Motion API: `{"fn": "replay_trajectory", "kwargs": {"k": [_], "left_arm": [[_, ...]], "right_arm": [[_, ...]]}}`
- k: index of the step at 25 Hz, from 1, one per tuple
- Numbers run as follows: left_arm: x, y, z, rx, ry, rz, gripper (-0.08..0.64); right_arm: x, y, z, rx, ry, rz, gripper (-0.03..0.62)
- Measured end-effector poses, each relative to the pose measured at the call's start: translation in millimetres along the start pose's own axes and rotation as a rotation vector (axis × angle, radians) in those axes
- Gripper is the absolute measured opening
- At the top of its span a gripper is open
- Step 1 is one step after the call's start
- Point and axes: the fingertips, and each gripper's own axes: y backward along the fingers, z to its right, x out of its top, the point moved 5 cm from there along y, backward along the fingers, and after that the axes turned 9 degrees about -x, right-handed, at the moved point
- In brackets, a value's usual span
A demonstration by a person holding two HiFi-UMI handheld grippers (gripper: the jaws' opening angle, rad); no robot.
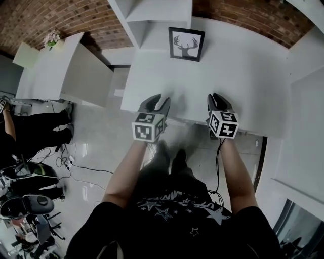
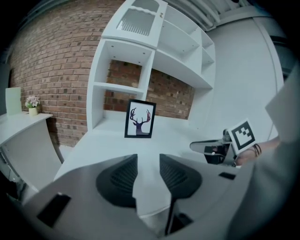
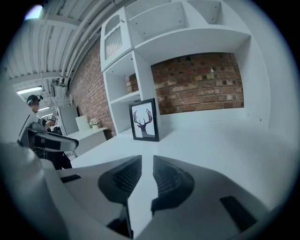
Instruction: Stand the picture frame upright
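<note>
The picture frame [image 1: 186, 44], black-edged with a deer-head silhouette, stands upright at the back of the white table [image 1: 248, 71], next to the shelf unit. It shows in the left gripper view [image 2: 140, 119] and the right gripper view [image 3: 145, 120] too, well ahead of the jaws. My left gripper [image 1: 156, 101] hovers over the table's near edge; its jaws [image 2: 148, 161] stand apart with only table between them. To its right, my right gripper [image 1: 215, 98] is held at the same edge. The gap between its jaws [image 3: 147, 164] is narrower and holds nothing.
A white shelf unit [image 1: 152, 15] rises at the table's back left, against a brick wall [image 1: 238, 12]. A lower white counter [image 1: 66, 71] with a small flower pot [image 1: 51, 38] stands to the left. Another person [image 1: 12, 131] and equipment with cables occupy the floor at far left.
</note>
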Motion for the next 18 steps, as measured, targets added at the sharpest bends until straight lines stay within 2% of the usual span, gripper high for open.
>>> {"fn": "replay_trajectory", "kwargs": {"k": [8, 13, 18], "left_arm": [[-7, 11, -6, -0.028, 0.016, 0.009, 0.147], [-22, 33, -12, -0.077, 0.024, 0.003, 0.143], [-32, 69, -25, -0.109, 0.012, 0.010, 0.132]], "right_arm": [[-7, 12, -15, 0.005, -0.046, 0.000, 0.066], [-21, 31, -32, -0.050, -0.067, -0.015, 0.055], [-25, 59, -67, -0.102, -0.098, 0.004, 0.037]]}}
